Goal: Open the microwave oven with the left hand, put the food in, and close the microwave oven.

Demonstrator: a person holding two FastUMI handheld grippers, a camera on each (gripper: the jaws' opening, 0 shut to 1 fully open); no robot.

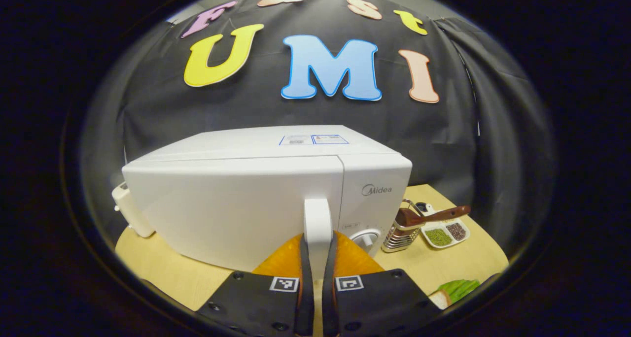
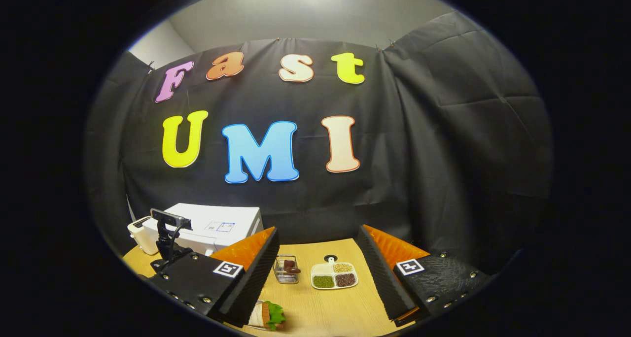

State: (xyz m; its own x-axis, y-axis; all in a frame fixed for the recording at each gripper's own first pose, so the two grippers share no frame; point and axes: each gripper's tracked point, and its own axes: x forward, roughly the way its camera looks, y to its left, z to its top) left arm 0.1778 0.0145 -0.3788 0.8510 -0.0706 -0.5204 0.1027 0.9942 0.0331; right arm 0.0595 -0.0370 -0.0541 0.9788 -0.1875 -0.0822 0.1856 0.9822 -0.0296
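Observation:
The white microwave point(image 1: 236, 204) stands on the wooden table, with its vertical white handle point(image 1: 318, 216) between door and control panel. My left gripper point(image 1: 318, 246) is shut on that handle, one orange-backed finger on each side. Whether the door is ajar I cannot tell. The food, a wrap with green lettuce point(image 1: 456, 290), lies on the table to the right of the microwave. In the right gripper view the wrap point(image 2: 266, 315) sits just below the left finger of my right gripper point(image 2: 315, 278), which is open and holds nothing. The microwave point(image 2: 217, 228) shows far left there.
A cream appliance point(image 1: 130, 209) stands at the microwave's left side. Right of the microwave are a wire basket with a brown utensil point(image 1: 402, 233) and a divided dish of beans point(image 1: 446, 233). The black cloth wall closes the back. The table edge point(image 1: 162, 287) runs near.

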